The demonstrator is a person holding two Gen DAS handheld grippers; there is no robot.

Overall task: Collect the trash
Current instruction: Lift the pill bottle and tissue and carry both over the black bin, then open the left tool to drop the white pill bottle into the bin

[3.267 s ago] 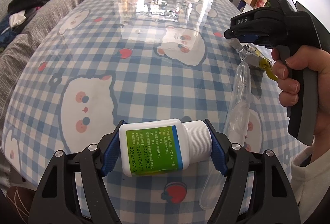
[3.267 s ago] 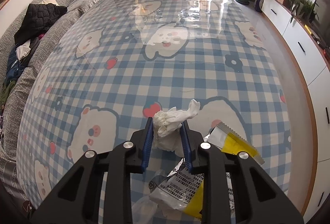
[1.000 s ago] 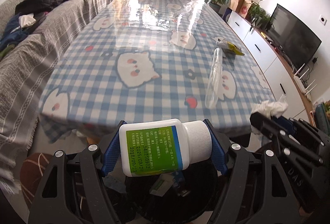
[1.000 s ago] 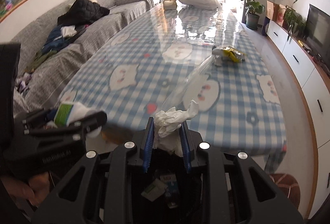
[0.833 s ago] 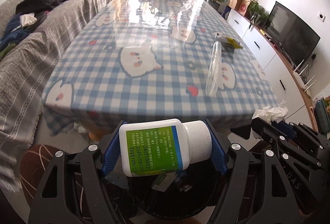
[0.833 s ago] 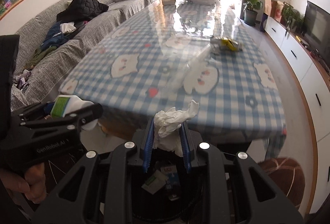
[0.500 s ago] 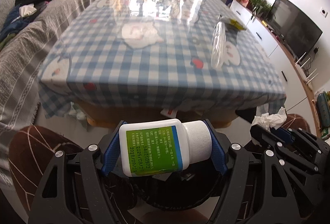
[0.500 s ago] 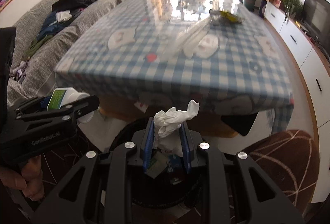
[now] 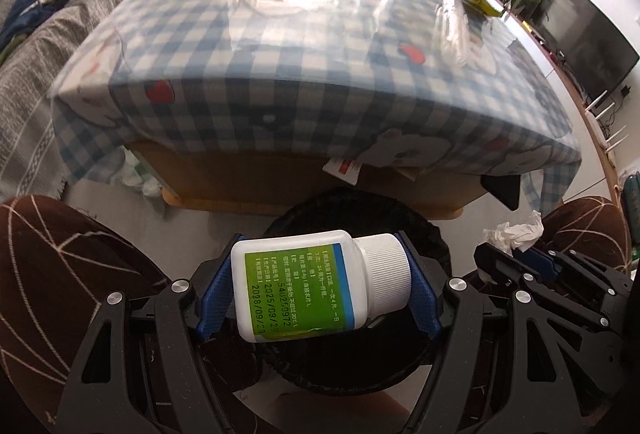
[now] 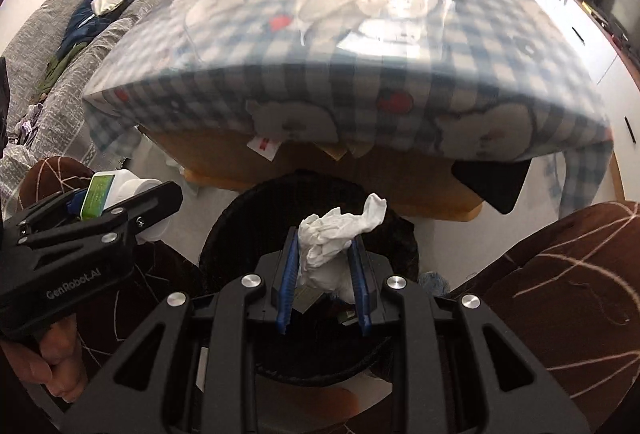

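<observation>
At six o'clock in the left wrist view, the left gripper (image 9: 320,290) was clenched on a white pill bottle (image 9: 320,284), which lay sideways between the blue pads, cap toward three o'clock and green label facing the camera. That end-to-end hold probably kept the round body from rolling out. Directly beneath the bottle sat a black trash bin (image 9: 436,238), its dark mouth open, so the bottle looked poised for dropping. The gripper pointed steeply downward past the edge of the checked table (image 9: 280,46). At four o'clock the right gripper (image 9: 516,254) reached in with a crumpled tissue (image 9: 514,232). On the tabletop, at one o'clock, a clear plastic bag (image 9: 452,22) and a yellow wrapper (image 9: 482,4) remained uncollected.

Low at six o'clock in the right wrist view, the right gripper (image 10: 324,276) was clamped narrowly on the tissue (image 10: 340,230), whose loose end stuck up above the pads. It also tilted steeply down over the bin (image 10: 224,230), which held some scraps already. At nine o'clock the left gripper (image 10: 116,202) gripped the bottle (image 10: 120,190), a hand (image 10: 44,366) around its handle at eight o'clock.
</observation>
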